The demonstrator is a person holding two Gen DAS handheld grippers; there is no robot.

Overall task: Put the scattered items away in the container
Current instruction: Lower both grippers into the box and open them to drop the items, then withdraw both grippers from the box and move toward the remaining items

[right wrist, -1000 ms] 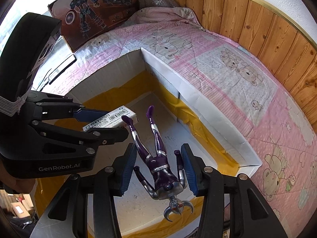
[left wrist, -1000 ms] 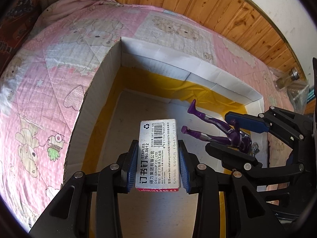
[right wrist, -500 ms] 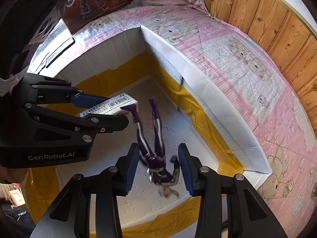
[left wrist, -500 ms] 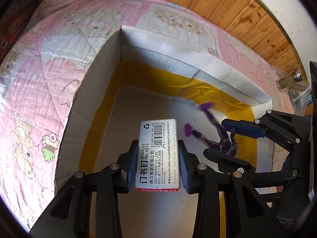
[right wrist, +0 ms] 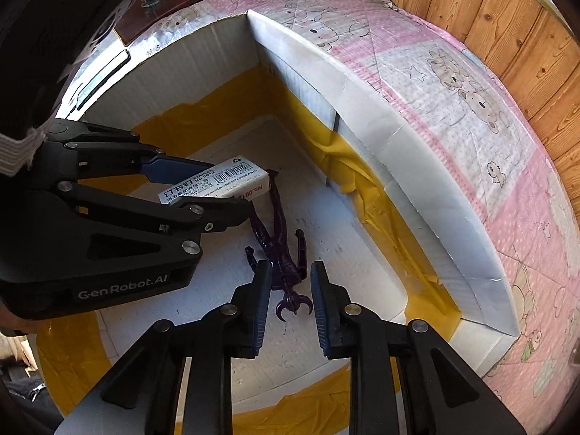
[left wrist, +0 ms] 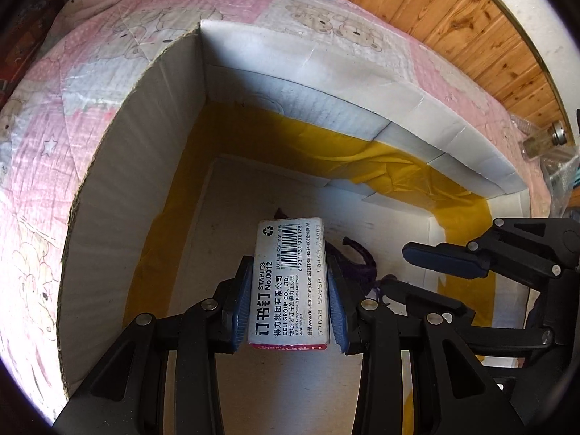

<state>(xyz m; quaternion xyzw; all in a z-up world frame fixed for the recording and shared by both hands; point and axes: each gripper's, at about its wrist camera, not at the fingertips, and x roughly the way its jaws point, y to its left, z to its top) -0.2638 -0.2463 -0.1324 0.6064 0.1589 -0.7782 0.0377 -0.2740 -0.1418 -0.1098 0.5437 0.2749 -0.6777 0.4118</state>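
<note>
A white cardboard box (left wrist: 119, 195), lined along its lower walls with yellow tape, is set on a bed covered by a pink quilt (right wrist: 471, 83) with bear prints; wooden panelling (left wrist: 453, 18) is seen beyond the far edge. Both grippers are pointed steeply down into the box.

The left gripper (left wrist: 290, 301) is clamped on a small white box of staples (left wrist: 290, 275), gripped by its long sides between the blue pads and held above the box floor.

The right gripper (right wrist: 290, 301) is empty: its fingers have just been closing, and only a narrow gap is left between them, with nothing pressed by the pads. A purple toy figure (right wrist: 281, 250) is lying on the white floor of the box below those fingers, head toward the near side and legs stretched toward the far wall, partly under the staple box. In the left wrist view only part of the figure is seen past the staple box.
</note>
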